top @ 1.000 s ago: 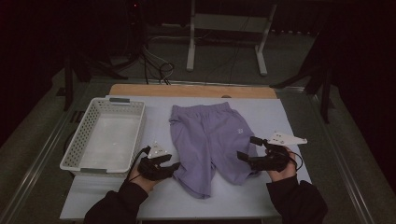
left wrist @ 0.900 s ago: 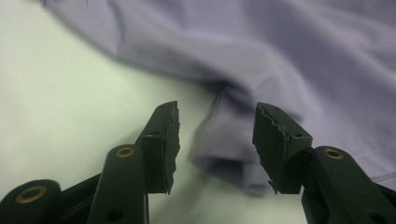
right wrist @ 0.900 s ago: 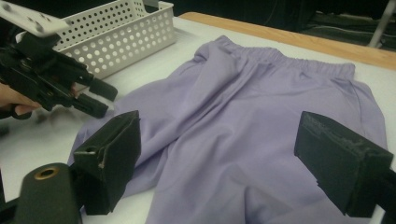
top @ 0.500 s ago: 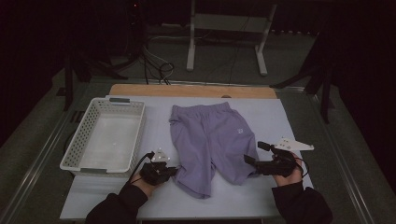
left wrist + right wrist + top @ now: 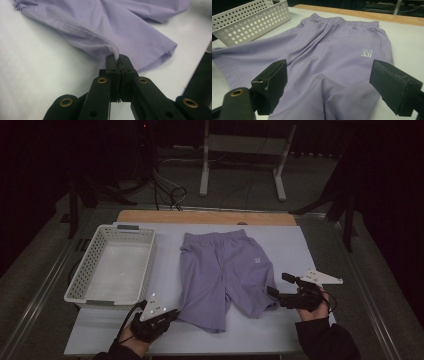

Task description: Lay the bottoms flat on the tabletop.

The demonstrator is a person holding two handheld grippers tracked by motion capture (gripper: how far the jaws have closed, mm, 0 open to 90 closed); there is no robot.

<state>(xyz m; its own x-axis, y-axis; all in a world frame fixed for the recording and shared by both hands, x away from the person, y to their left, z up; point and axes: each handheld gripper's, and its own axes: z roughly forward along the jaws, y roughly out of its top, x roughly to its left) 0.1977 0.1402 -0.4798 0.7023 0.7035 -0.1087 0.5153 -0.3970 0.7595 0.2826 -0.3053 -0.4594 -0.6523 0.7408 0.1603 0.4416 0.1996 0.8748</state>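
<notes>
Lilac shorts (image 5: 222,267) lie flat on the white table cover, waistband away from me. My left gripper (image 5: 171,313) is low at the near left, shut on the outer hem corner of the shorts' left leg. In the left gripper view the gripper (image 5: 119,58) pinches a tuft of lilac shorts (image 5: 130,32) between its closed tips, and the cloth stretches away from them. My right gripper (image 5: 278,287) stands open at the hem of the right leg. In the right gripper view the gripper (image 5: 329,76) is spread wide over the shorts (image 5: 329,50), pads off the cloth.
A white perforated basket (image 5: 75,287) stands at the left of the table, close to the shorts, and shows as the basket (image 5: 249,21) in the right gripper view. A wooden strip (image 5: 205,217) edges the far side. Beyond it are a metal stand and cables on the floor.
My left gripper has closed on the left leg's hem corner and drawn back toward the near edge. My right hand has shifted slightly right and nearer, still open.
</notes>
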